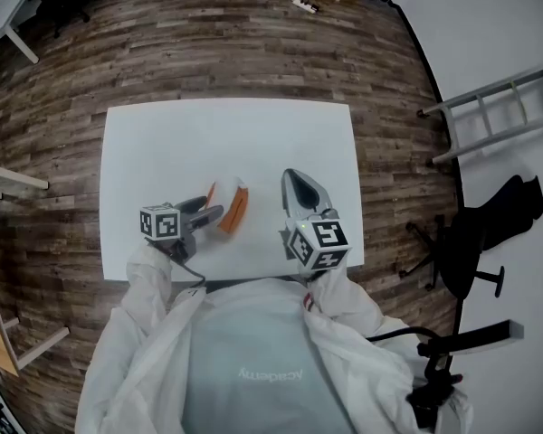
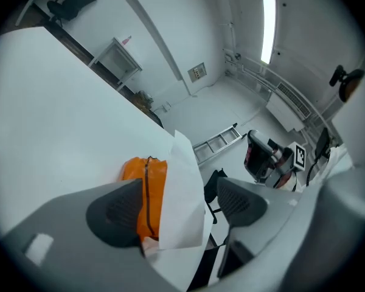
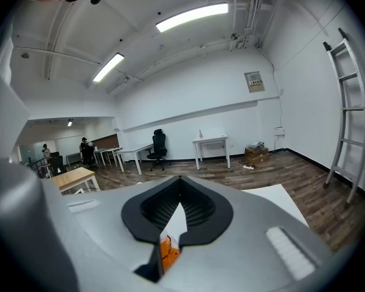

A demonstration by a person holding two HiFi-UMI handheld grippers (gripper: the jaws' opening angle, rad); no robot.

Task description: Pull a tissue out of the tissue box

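Head view first, and there is plenty of room: the white table (image 1: 163, 143) is bare from its middle out to the 12 o'clock edge, and bare along the 9 o'clock side too. Wood floor (image 1: 208, 52) rings it. A pale wooden frame (image 1: 16, 180) stands off at 9 o'clock, well apart from the table edge.

Working across from the left, the left gripper (image 1: 208, 209) sits low near the 6 o'clock edge, pointing toward 3 o'clock. The left gripper view shows that gripper (image 2: 176, 205) with its jaws spread wide. The tissue box (image 2: 147, 187) and its tissue (image 2: 182, 193) lie between the two dark pads. The far pad is clear of the sheet, and whether the near pad touches the box cannot be told.

Next comes the tissue box (image 1: 235, 213), just at 3 o'clock of those jaw tips, near the 6 o'clock edge and about midway along it. It is soft and orange with a dark seam, and one white tissue (image 1: 226, 188) stands up out of its top.

At 3 o'clock of the box, apart from it, is the right gripper (image 1: 291, 181), pointing toward 12 o'clock. In its own view the right gripper (image 3: 179, 184) has its jaws together at the tips, gripping nothing, with tissue (image 3: 175, 221) and box (image 3: 167, 251) showing through the slit behind.

Off the table at 3 o'clock stands a black office chair (image 1: 480, 233), with a ladder (image 1: 498, 107) at 2 o'clock.
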